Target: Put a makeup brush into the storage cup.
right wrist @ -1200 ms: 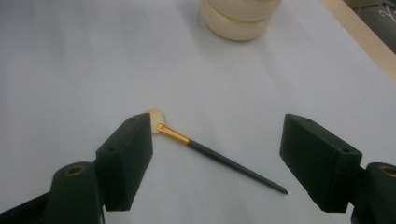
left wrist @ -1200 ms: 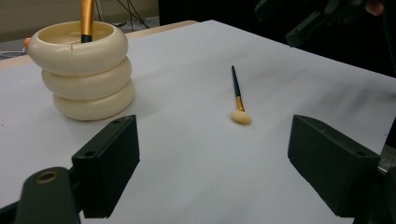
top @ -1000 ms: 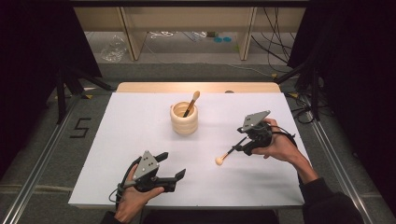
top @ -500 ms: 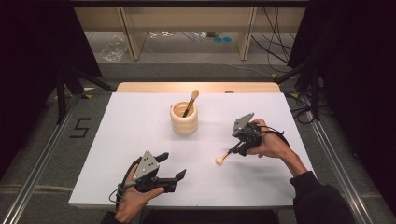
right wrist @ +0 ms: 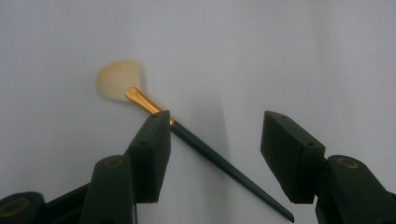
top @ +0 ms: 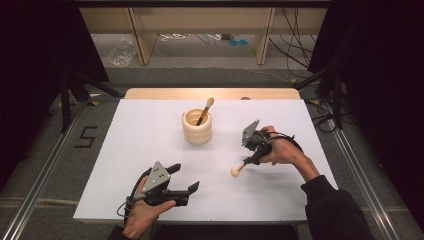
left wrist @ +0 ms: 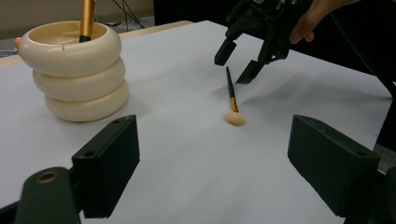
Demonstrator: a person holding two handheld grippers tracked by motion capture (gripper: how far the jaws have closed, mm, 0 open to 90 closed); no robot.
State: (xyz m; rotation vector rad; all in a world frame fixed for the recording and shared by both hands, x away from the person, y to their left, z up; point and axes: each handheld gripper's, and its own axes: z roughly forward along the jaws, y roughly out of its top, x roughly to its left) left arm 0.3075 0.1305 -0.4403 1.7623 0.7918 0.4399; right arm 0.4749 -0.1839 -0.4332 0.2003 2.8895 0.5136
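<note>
Left gripper (top: 187, 177) sits nearest, at about 7 o'clock on the white table (top: 145, 135). Its jaws are spread wide w/ nothing between them, and it's parked the same as a sec ago, so it's prob just waiting.

The change is all on the right gripper (top: 252, 158). Over the last second the hand has slid in toward the table's middle and tipped the jaws down over the makeup brush (top: 239, 167), which hasn't budged. Reads like the approach is basically done and the grab is next.

Brush lies flat on the table at roughly 4 o'clock from the ring-stacked cup (top: 197, 128), well apart from it. The fluffy head (right wrist: 117, 80) points back toward the person and the dark handle (right wrist: 224, 168) runs up under the claw.

In the right gripper view the jaws are wide open, holding nothing yet. The handle crosses the gap on a diagonal: the gold ferrule (right wrist: 142, 101) passes behind the left jaw tip, and the tail end runs out to about 5 o'clock, short of the right jaw. So it's straddled, not centred imo. The left gripper view shows the tips just above the handle end (left wrist: 228, 74), not touching.

Farthest back, the cup already has a second brush (top: 205, 110) standing in it, leaning toward 1 o'clock.
</note>
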